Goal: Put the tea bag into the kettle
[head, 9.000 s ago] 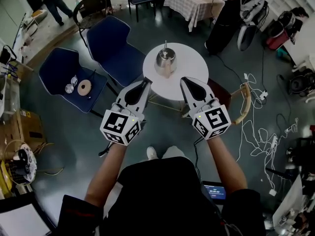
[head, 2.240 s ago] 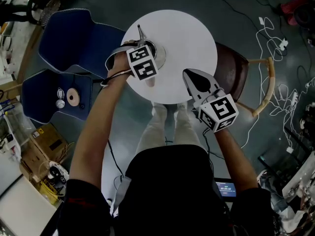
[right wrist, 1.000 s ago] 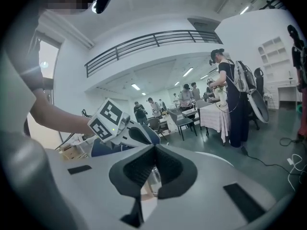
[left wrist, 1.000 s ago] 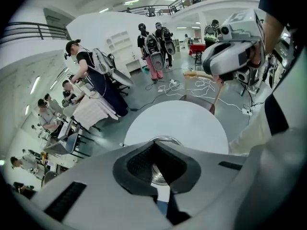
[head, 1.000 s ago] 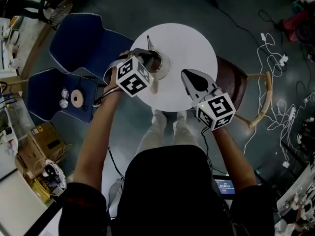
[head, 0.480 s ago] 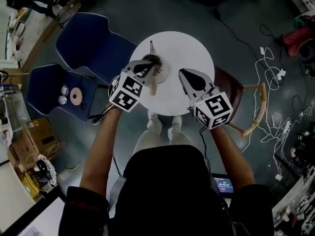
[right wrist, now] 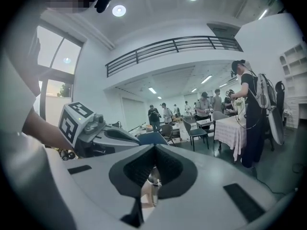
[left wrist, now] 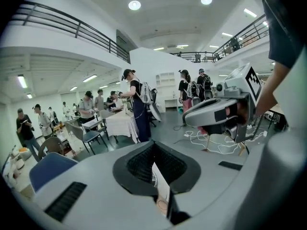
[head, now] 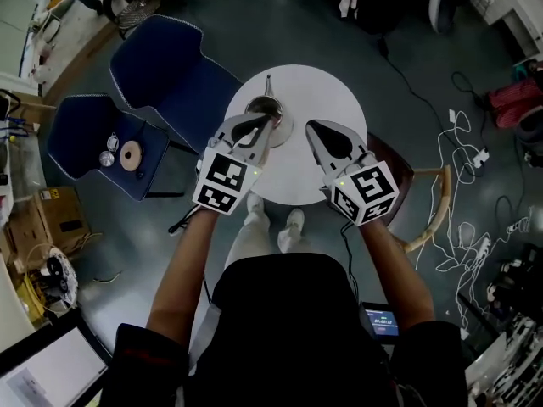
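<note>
Tea bag [head: 264, 148] is lying just beside the kettle [head: 265, 105], on its near side, directly under the left gripper [head: 264, 125], which is closer than the right gripper [head: 315, 129]; both pairs of fingers are sitting almost together, holding nothing

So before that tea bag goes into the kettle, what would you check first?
1. Tea bag held: not ok. It sits on the table beside the kettle, and nothing grips it.
2. Left hand-held gripper ready to grasp: not ok. Its jaws are together, with the tip close to the tea bag.
3. Right hand-held gripper out of the way: ok. Its jaws are together and it is off to the side, apart from the kettle.
4. Kettle upright and well on the table: ok.
5. Kettle top open for the bag: cannot tell from the head view.
</note>
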`<state>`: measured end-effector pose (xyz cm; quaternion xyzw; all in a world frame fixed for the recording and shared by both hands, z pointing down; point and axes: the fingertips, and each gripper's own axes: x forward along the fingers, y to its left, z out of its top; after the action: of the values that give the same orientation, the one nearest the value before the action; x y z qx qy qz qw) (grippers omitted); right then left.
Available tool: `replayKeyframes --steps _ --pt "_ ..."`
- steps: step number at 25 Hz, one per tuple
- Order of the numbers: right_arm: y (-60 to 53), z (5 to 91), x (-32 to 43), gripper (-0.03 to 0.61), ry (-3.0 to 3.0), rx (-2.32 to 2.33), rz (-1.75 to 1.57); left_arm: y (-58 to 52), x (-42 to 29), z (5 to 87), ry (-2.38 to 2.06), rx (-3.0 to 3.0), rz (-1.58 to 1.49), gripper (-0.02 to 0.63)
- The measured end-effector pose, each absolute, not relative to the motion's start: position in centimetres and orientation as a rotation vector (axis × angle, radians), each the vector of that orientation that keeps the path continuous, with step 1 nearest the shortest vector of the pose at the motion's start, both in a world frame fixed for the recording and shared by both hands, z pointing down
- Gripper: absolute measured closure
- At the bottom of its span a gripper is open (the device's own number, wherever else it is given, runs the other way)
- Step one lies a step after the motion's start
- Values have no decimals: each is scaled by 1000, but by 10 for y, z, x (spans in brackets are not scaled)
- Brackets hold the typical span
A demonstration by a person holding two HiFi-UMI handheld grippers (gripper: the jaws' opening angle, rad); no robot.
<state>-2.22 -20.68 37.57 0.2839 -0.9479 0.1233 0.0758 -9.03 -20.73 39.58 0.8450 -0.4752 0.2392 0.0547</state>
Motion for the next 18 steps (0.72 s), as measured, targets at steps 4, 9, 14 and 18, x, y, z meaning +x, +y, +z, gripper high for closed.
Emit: replayKeyframes --steps 4,9,14,18 --pt "-200 363 -21 561 -2877 801 323 -195 -89 375 -1554 2539 573 600" --pt "-191 352 -19 561 -2905 723 258 -176 -85 352 -1636 2502 407 600" --pt "-188 338 -24 561 -2934 699 234 -163 -91 328 -1689 2481 311 600" --pt "-184 324 -27 561 -2957 698 214 -156 -94 311 -1716 2487 261 600"
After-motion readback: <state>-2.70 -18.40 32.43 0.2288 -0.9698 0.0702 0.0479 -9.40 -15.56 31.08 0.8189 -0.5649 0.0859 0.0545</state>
